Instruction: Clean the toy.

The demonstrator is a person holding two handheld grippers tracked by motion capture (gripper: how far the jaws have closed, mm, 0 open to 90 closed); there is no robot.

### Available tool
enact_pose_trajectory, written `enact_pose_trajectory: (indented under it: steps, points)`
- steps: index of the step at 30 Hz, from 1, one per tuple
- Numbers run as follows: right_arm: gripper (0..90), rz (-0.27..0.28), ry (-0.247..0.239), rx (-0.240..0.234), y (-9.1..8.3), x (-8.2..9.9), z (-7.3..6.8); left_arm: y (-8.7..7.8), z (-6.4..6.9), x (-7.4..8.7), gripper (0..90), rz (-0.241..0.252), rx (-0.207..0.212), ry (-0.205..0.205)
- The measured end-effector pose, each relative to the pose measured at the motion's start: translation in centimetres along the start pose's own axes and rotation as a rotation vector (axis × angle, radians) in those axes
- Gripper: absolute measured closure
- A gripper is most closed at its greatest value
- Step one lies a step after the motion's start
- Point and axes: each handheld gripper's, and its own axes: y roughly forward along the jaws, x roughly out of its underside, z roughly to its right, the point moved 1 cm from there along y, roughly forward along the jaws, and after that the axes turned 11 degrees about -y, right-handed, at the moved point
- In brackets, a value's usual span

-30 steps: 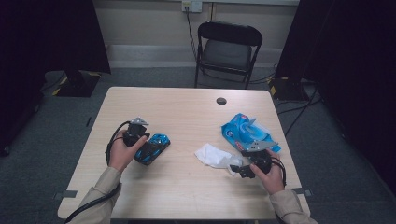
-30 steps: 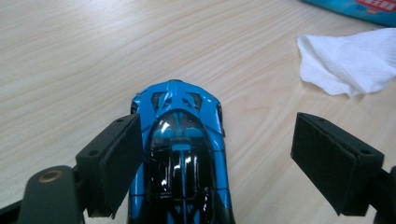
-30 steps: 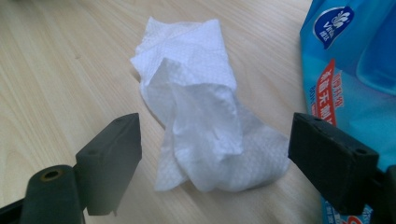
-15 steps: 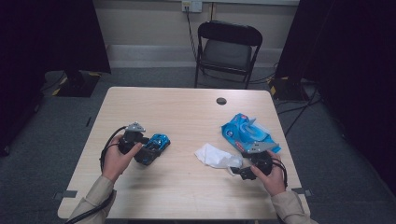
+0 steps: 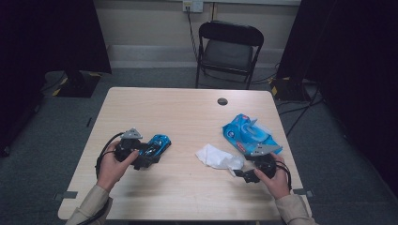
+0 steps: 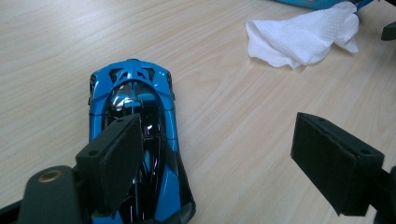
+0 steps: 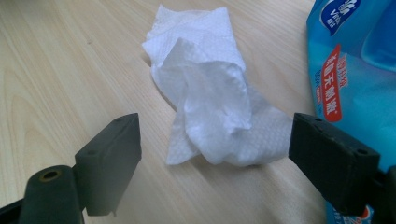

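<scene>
The right gripper (image 7: 212,163) has its jaws wide apart around the crumpled white tissue (image 7: 210,107) at 12 o'clock; ease lower and close on the thickest fold. The left gripper (image 6: 233,161) gapes over the blue toy car (image 6: 135,140). The blue wipes pack (image 7: 355,60) crowds 2 o'clock

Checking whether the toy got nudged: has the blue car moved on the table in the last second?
No. The blue car sits at the same spot relative to the table edge and the white wipe, with the left hand-held gripper beside it.
</scene>
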Motion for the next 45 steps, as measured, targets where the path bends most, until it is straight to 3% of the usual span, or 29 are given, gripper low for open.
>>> enact_pose_trajectory:
  steps: [14, 32, 45]
  points:
    - [16.2, -0.003, -0.002, 0.008, -0.6, 0.6, -0.4, -1.6, -0.3, 2.0, 16.5, 0.011, 0.0, -0.007]
    - [16.1, -0.012, -0.003, 0.002, -1.4, 1.8, -0.8, -2.9, -1.8, 5.0, 16.6, 0.005, -0.021, -0.038]
    - [16.2, -0.024, -0.002, -0.006, -1.8, 2.5, -1.1, -3.7, -2.6, 6.3, 16.8, 0.006, -0.037, -0.03]
